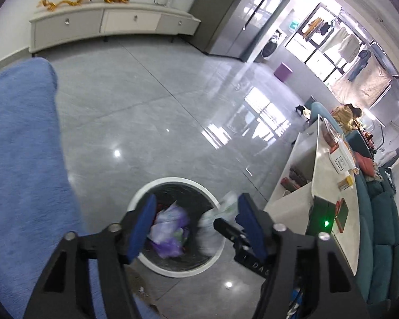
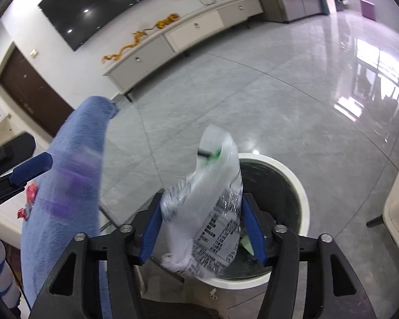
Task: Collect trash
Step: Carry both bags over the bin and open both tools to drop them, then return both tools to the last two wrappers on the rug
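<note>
Directly below both grippers sits the round bin [image 1: 177, 271], white-rimmed with a dark liner, on the grey floor beside a blue cloth-covered seat [image 1: 21, 159]. Inside the bin lies a crumpled purple-and-white wrapper [image 1: 167, 228] among other scraps. The printed clear plastic bag [image 2: 210, 212] hangs over the bin's near rim, between the 2 blue pads of the right gripper [image 2: 203, 228]; whether the pads press it cannot be told. It looks light, limp and slippery, likely to catch air, so a bunched fold near its middle seems the safest hold. The left gripper [image 1: 196, 226] stands spread over the bin, gripping nothing.
</note>
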A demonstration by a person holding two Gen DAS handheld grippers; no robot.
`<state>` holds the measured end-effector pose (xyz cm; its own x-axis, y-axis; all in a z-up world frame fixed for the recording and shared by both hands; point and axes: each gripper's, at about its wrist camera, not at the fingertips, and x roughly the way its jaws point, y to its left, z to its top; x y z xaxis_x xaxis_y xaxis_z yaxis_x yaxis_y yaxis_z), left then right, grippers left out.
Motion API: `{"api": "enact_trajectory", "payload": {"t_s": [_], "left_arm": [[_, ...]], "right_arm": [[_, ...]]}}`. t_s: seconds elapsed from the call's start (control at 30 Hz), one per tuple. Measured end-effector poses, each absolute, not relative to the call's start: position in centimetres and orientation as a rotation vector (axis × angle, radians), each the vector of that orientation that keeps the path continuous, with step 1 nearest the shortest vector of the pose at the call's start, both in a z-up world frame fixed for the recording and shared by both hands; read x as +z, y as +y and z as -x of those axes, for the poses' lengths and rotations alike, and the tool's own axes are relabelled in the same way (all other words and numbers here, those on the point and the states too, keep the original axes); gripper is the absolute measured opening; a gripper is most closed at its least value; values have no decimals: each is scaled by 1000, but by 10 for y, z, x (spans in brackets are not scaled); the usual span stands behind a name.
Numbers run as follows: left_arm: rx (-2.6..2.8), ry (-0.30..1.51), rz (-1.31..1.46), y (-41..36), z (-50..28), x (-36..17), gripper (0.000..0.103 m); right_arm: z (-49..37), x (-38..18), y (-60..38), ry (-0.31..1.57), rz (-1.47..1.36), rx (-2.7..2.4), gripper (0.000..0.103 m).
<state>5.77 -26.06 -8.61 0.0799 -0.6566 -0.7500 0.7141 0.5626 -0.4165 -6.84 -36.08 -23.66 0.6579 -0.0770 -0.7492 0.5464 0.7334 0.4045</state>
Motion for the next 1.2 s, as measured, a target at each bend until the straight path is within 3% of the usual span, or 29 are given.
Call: {"api": "enact_trajectory", "payload": {"t_s": [0.17, 0.4, 0.8, 1.2], "left_arm": [[-1023, 1094, -86, -271, -51, -98, 66], [-901, 913, -171, -245, -34, -78, 67], [-775, 689, -214, -170, -1, -33, 67], [-671, 579, -170, -95, 16, -2, 67]], "right_arm": [[73, -245, -369, 794, -681, -422, 63], [81, -237, -366, 770, -685, -428, 63], [96, -169, -328, 647, -590, -394, 63], [91, -116, -272, 599, -473, -325, 63]]}}
